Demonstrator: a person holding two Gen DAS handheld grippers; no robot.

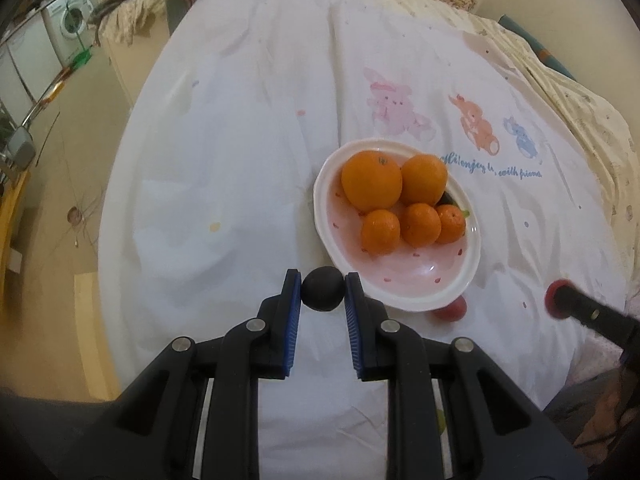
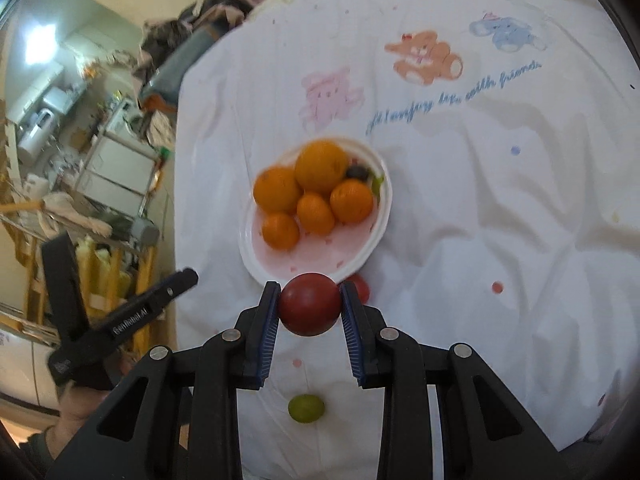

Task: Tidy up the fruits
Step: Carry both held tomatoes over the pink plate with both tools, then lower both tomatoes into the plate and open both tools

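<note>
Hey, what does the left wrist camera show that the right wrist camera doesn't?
Only the left wrist view shows the left hand-held gripper shut on a dark round fruit, and a washing machine in the background. Only the right wrist view shows a green fruit lying loose on the sheet, below the right hand-held gripper and its red fruit. Both show the plate holding five oranges, and the white cartoon-print sheet.

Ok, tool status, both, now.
Left tool: closed on a dark fruit.
Right tool: closed on a red fruit.
</note>
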